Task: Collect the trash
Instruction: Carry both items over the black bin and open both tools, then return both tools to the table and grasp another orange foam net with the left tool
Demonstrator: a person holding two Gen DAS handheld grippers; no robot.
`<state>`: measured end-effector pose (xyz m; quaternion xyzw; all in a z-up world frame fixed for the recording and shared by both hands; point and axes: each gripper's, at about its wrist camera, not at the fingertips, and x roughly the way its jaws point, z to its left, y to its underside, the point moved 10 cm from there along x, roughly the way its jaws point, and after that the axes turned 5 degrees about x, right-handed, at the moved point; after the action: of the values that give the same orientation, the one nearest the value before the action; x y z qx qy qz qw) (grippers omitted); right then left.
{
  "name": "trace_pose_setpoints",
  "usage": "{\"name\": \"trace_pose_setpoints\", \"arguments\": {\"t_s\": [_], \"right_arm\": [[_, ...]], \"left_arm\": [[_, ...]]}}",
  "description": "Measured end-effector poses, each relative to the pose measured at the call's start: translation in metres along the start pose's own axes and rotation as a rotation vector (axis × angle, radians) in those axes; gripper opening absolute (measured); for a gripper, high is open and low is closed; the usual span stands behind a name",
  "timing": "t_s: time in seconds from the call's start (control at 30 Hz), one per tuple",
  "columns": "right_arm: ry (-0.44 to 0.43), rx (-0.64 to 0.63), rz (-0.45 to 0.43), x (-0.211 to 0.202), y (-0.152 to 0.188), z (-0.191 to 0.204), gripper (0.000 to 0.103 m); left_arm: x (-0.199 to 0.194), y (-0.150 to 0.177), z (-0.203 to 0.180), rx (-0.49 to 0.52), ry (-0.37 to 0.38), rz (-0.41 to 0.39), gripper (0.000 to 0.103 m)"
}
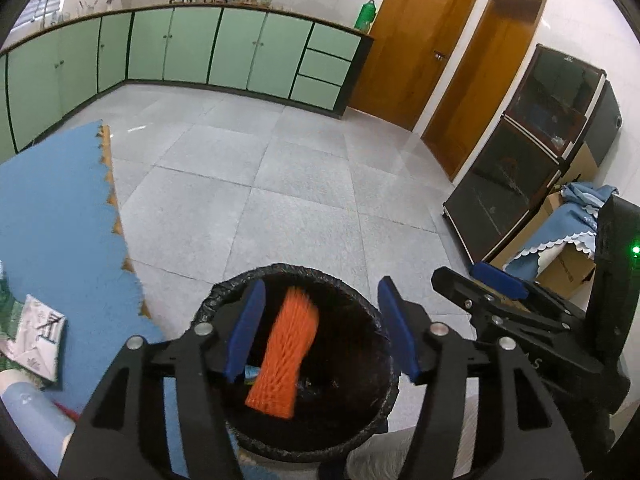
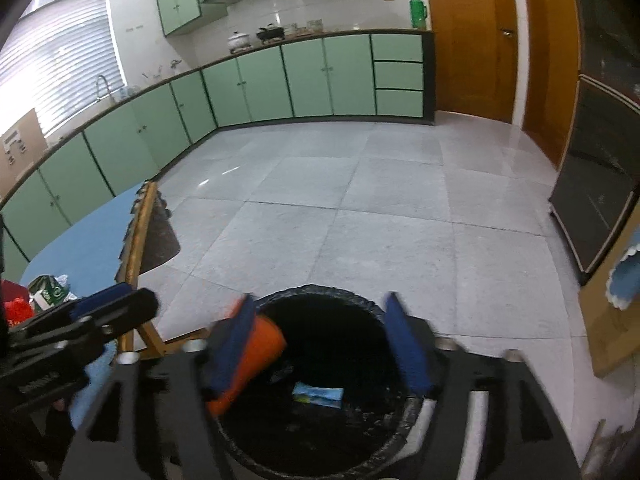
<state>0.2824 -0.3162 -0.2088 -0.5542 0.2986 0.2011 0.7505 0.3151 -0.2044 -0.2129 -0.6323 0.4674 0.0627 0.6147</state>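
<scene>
A black-lined trash bin (image 1: 280, 270) stands on the floor right below both grippers. My left gripper (image 1: 320, 332) is open over its mouth. An orange foam net (image 1: 284, 360) hangs blurred between the blue pads, and neither pad presses on it. In the right wrist view my right gripper (image 2: 322, 348) is also open above the bin (image 2: 320, 290). An orange cup-like piece (image 2: 256, 360) lies against its left pad, clear of the right pad. A blue wrapper (image 2: 318, 396) lies at the bottom of the bin. Each view shows the other gripper beside it: the right gripper (image 1: 476, 280) and the left gripper (image 2: 120, 300).
A table with a blue mat (image 1: 52, 216) and wooden edge stands to the left, holding a white packet (image 1: 38, 332), a green carton (image 2: 48, 288) and a red item (image 2: 18, 308). A dark glass cabinet (image 1: 520, 168) and a cloth-covered cardboard box (image 1: 568, 240) stand to the right.
</scene>
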Motion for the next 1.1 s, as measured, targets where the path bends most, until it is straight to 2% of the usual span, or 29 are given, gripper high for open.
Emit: {"name": "trace_pose_setpoints", "arguments": {"t_s": [0.07,0.13,0.3,0.63,0.8,0.9,1.1], "right_arm": [[-0.002,-0.011,-0.011,-0.009,-0.001,0.006,0.091],[-0.002,-0.023,-0.024,-0.016,-0.002,0.011,0.096],[-0.026,-0.025,-0.054,-0.038,-0.004,0.029,0.097],[-0.16,-0.058,-0.129,-0.074,0.013,0.103,0.097],[-0.223,-0.09,-0.169,-0.085,0.03,0.142,0.097],[-0.271,-0.096,-0.17,-0.088,0.042,0.162,0.097],[-0.301,-0.128,-0.141,-0.085,0.063,0.187,0.097]], "left_arm": [[-0.01,-0.002,-0.001,0.004,-0.005,-0.016,0.064],[-0.027,-0.003,0.002,0.011,-0.012,-0.037,0.065],[-0.072,0.0,0.015,0.019,-0.077,-0.092,0.068],[-0.17,0.038,0.077,0.002,-0.329,-0.191,0.069],[-0.192,0.073,0.112,-0.046,-0.418,-0.172,0.069],[-0.197,0.094,0.128,-0.092,-0.432,-0.143,0.069],[-0.192,0.126,0.151,-0.135,-0.446,-0.083,0.069]]}}
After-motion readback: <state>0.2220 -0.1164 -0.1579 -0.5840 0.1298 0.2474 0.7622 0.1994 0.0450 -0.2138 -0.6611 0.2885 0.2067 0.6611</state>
